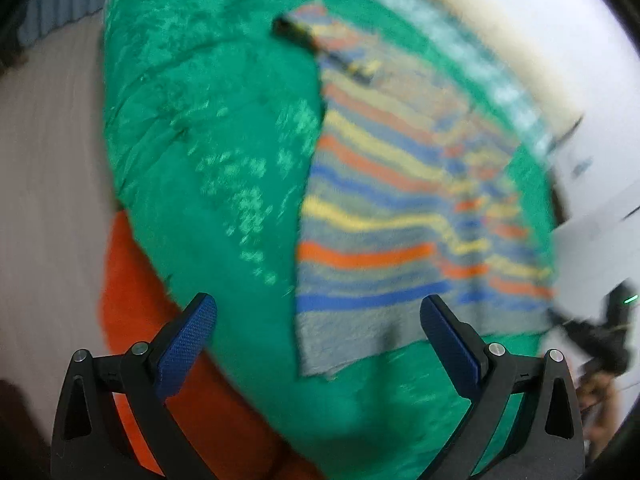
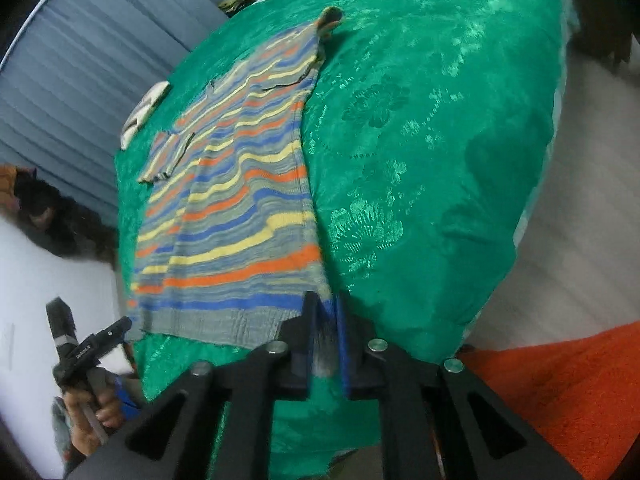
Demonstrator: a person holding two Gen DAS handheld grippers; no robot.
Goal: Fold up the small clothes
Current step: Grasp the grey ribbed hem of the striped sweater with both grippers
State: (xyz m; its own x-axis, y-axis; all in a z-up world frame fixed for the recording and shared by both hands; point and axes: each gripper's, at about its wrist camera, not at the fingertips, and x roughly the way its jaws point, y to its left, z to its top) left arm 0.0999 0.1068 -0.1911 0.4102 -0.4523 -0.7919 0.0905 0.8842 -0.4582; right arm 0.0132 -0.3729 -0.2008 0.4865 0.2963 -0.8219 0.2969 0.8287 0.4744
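A striped sweater (image 2: 236, 208) lies spread flat on a green cover (image 2: 420, 140) that drapes the bed. Its grey hem runs along the near edge of the cover; its collar end points toward the far edge. One long side of the sweater forms a straight line down the middle of the cover. On the other side, a sleeve (image 2: 168, 156) is folded in across the body. A small pale folded item (image 2: 146, 114) sits on the cover just beyond that sleeve, near the far corner; what it is cannot be told.

The right gripper (image 2: 323, 320) is at the near edge, at the hem corner of the sweater. Its fingers stand close together with only a narrow gap. Grey fabric shows in that gap, but whether the pads press on it cannot be told.

The left gripper (image 1: 320, 344) has its fingers spread wide and empty, above the near edge of the cover with the hem in front of it. The left wrist view is blurred. In the right wrist view that gripper (image 2: 86, 346) shows at the opposite hem corner, held by a hand (image 2: 90, 408).

An orange rug (image 2: 560, 380) lies on the floor beside the bed. A blue curtain (image 2: 100, 52) hangs past the far side.

No containers are visible in either view.
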